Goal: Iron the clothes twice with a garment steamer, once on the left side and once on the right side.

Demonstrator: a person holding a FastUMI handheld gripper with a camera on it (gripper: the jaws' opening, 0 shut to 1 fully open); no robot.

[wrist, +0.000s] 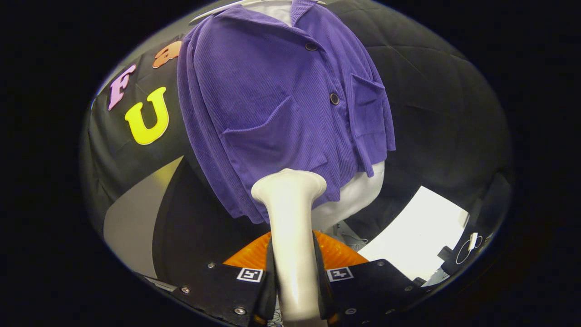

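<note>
Gripper fingers are clamping the garment steamer handle on both sides; steamer head is sitting at the purple jacket hem, left of the buttons

Jacket — purple, fine ribbed corduroy pattern, dark buttons. Garment under it white, white also at collar. Hanger white. Steamer cream-white, held between gripper fingers. Part behind steamer — orange, ribbed. Floor panel white.
</note>
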